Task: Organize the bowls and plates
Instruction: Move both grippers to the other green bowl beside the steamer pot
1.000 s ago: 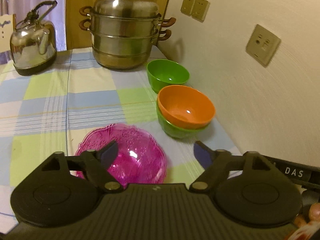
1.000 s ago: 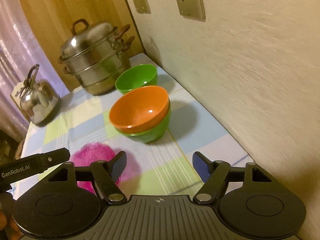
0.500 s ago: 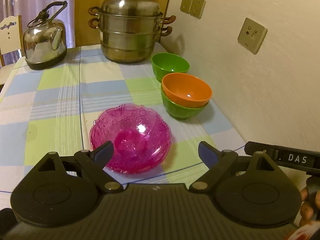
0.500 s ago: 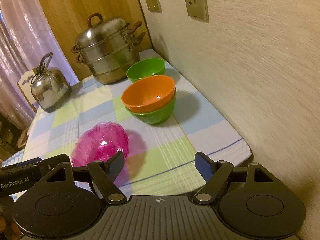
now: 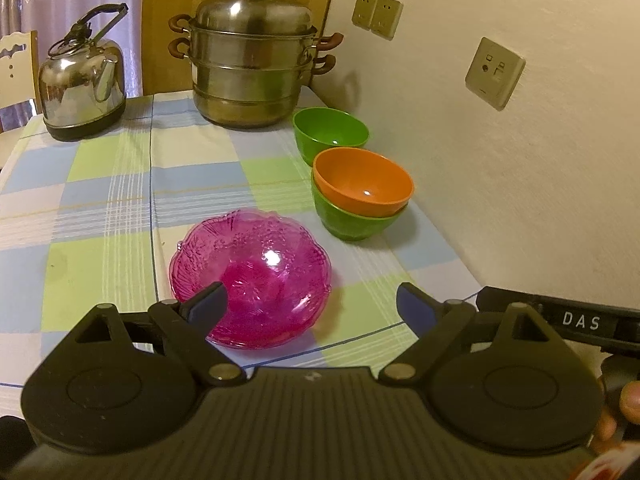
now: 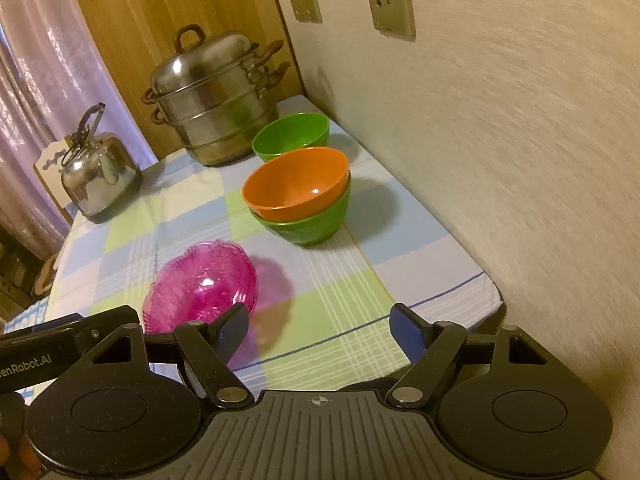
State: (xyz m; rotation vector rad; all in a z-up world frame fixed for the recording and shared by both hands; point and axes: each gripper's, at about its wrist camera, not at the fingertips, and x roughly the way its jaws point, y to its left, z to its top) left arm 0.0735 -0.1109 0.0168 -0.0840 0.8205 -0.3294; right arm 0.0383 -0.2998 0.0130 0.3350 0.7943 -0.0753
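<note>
While both grippers hang back over the near edge of the table (image 5: 100,208), nothing is held and the sorting looks partly done.

Left gripper (image 5: 312,300): jaws spread wide and empty; it hovers above the near rim of the pink glass bowl (image 5: 256,276), its left fingertip overlapping that rim in the picture, though I cannot tell whether it touches.

Right gripper (image 6: 320,326): jaws likewise spread, pinching nothing, over the table's near edge, with the pink glass bowl (image 6: 204,284) just ahead of its left finger.

Stack: the orange bowl (image 5: 362,182) sits nested in a green bowl (image 5: 352,220) close to the wall (image 5: 520,160); it tilts slightly in the right wrist view.

Single green bowl (image 5: 330,132): upright and alone, just beyond the stack, near the steamer pot (image 5: 252,60).

Bystanders: a kettle (image 5: 80,80) stands well apart at the far left, on the checked cloth.

Step in hand: by my judgement, a pause between placements, with the choice of the next dish pending.

Next move: probably a grasp of the pink glass bowl's rim by the nearer left gripper. It calls for one finger inside and one outside the scalloped edge, a firm but gentle close since glass is slippery and brittle, then a level lift.

Alternative: the single green bowl could join the stack instead; the pictures do not settle which.
</note>
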